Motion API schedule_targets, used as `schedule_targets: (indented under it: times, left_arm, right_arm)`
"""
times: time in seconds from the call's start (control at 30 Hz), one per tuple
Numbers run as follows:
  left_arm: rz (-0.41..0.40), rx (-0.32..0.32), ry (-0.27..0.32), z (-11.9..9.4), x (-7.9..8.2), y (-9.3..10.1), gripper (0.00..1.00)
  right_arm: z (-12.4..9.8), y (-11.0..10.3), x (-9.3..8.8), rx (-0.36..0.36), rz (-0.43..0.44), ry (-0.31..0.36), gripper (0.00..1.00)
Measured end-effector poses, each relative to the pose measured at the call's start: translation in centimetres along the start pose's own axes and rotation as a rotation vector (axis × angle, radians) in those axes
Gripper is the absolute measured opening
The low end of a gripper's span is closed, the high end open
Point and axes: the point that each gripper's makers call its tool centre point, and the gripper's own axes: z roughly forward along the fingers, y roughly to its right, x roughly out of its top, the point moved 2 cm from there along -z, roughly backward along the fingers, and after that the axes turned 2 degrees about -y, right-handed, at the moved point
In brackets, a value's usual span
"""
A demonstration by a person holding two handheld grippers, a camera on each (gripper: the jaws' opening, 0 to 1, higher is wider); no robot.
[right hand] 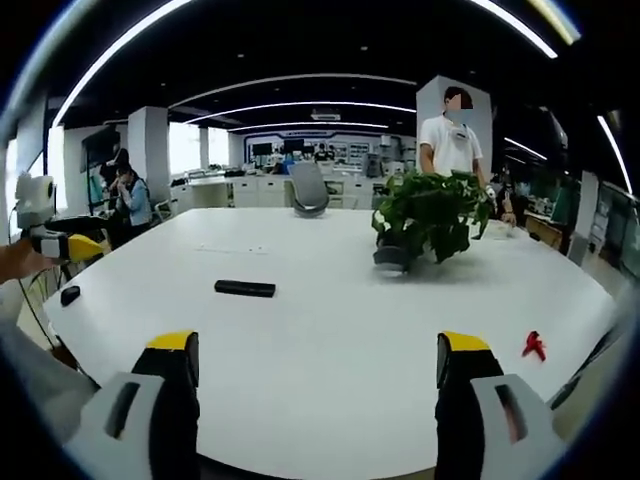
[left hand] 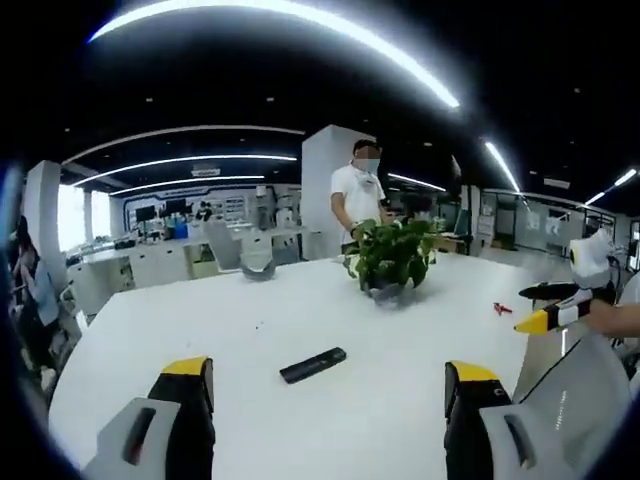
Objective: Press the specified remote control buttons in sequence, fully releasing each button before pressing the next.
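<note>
left gripper (left hand: 330,385) at frame bottom, fingers spread wide, gripping nothing. black remote (left hand: 313,365) flat on the white counter (left hand: 200,330), lower centre, between and beyond the fingers. potted plant (left hand: 392,260) centre right, person (left hand: 358,195) behind. right gripper (right hand: 317,365) fingers likewise apart, empty; remote (right hand: 245,289) centre left, red clip (right hand: 533,345) lower right.

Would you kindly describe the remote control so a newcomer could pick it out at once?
On the large white table, look this side of the potted plant. The remote control lies flat on bare tabletop: a slim black bar, unlike the leafy plant or the small red object near the table's edge.
</note>
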Motion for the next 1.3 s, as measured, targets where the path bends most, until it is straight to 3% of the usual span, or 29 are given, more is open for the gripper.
schedule_targets:
  times: [0.23, 0.4, 0.5, 0.63, 0.8, 0.9, 1.03, 1.3]
  left_arm:
    - [-0.073, 0.062, 0.097, -2.9, 0.0, 0.9, 1.0]
    - [-0.128, 0.131, 0.15, -4.1, -1.0, 0.9, 1.0]
    - [-0.141, 0.143, 0.107, -3.8, -2.5, 0.7, 1.0]
    - [-0.115, 0.166, 0.072, -3.8, -2.7, 0.5, 1.0]
    - [-0.126, 0.189, 0.083, -4.9, -3.4, 0.5, 1.0]
    - [-0.071, 0.23, 0.071, -4.9, -3.4, 0.2, 1.0]
    - [-0.025, 0.233, 0.028, -4.6, -3.9, 0.2, 1.0]
    - [-0.053, 0.251, 0.048, -4.9, -3.8, -0.4, 1.0]
  right_arm:
    - [-0.1, 0.3, 0.1, -0.019, 0.001, 0.007, 1.0]
    - [-0.1, 0.3, 0.1, -0.024, -0.007, 0.006, 1.0]
    - [-0.1, 0.5, 0.1, -0.03, -0.009, 0.007, 1.0]
    - [0.0, 0.6, 0.0, -0.033, -0.007, -0.001, 1.0]
    - [-0.2, 0.7, 0.1, -0.04, -0.008, 0.009, 1.0]
    - [-0.2, 0.8, 0.2, -0.041, 0.0, 0.011, 1.0]
    - [-0.2, 0.7, 0.2, -0.034, -0.003, 0.013, 1.0]
    - [-0.2, 0.2, 0.2, -0.014, -0.007, 0.012, 1.0]
